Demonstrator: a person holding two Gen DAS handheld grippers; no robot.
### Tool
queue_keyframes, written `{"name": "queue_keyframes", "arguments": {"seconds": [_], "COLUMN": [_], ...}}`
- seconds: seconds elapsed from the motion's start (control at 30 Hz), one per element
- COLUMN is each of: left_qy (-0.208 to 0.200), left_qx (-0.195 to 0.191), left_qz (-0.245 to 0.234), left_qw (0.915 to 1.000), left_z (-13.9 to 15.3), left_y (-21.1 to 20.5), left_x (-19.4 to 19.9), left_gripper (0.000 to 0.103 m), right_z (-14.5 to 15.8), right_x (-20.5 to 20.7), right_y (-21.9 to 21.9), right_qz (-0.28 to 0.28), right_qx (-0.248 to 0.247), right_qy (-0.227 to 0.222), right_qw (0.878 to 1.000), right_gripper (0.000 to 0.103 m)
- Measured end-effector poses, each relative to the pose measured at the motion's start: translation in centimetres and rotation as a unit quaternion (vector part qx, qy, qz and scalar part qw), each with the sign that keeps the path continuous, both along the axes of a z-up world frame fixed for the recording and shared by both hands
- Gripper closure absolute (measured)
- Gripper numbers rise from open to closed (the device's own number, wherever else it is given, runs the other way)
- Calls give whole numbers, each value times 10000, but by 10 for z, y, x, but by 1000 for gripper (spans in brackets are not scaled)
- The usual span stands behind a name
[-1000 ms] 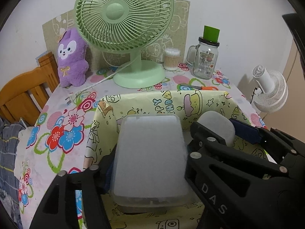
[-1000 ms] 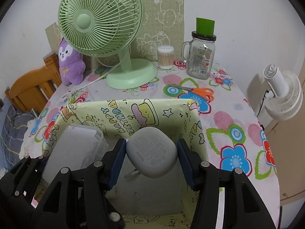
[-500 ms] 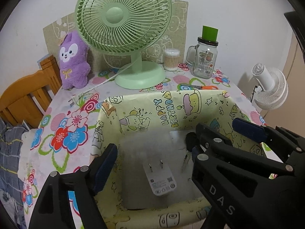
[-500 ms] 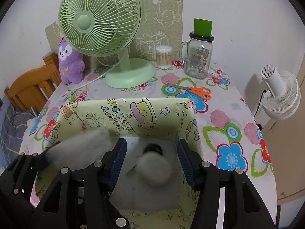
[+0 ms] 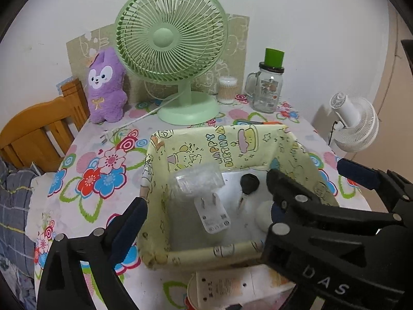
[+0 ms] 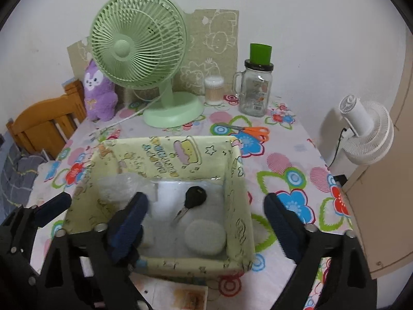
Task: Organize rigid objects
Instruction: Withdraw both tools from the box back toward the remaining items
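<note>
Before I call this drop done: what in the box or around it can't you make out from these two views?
- Clear plastic container: blurred in both views, so how it lies is unclear.
- Charger: hidden in the right wrist view behind the right gripper finger.
- Grey oval case: mostly behind the right gripper's arm in the left wrist view.
- Carton before the box: cut by the frame edge, print unreadable.

A yellow-green box [image 6: 233,178] with cartoon print stands open-topped on the flowered surface [image 6: 284,160]. Inside, a clear plastic container [image 5: 197,180] lies at the far left. A white plug adapter [image 5: 213,213] lies flat beside it, prongs pointing away. A black-headed key [image 6: 192,201] lies mid-floor, and a pale grey rounded case [image 6: 205,236] rests in the near right corner.
</note>
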State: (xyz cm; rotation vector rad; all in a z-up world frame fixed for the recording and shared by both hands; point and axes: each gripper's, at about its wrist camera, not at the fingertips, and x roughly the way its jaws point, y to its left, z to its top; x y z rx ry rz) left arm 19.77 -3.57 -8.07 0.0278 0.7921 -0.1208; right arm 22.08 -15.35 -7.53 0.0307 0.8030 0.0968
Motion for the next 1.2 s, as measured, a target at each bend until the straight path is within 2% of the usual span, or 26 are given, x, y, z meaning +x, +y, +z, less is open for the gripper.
{"name": "queue_keyframes", "arguments": {"seconds": [0.17,0.73,1.2], "left_qy": [-90,-227,-293], "left_qx": [154,298,274], "left_qz": [-44,-41,-42], "left_qw": [9998,9993,9992], "left_z": [5,21,25], "left_y": [-4,-7,-11], "left_x": [-16,-60,-95], "left_gripper": [3,2,2], "right_z": [5,19,32], "right_x": [-13,-59,-102], "right_y": [2,6,6], "right_qz": [92,251,196], "right_qx": [-23,152,-238], "right_qy": [-13,-25,-335], "right_qw": [10000,9996,9990], "right_gripper": [7,4,4]}}
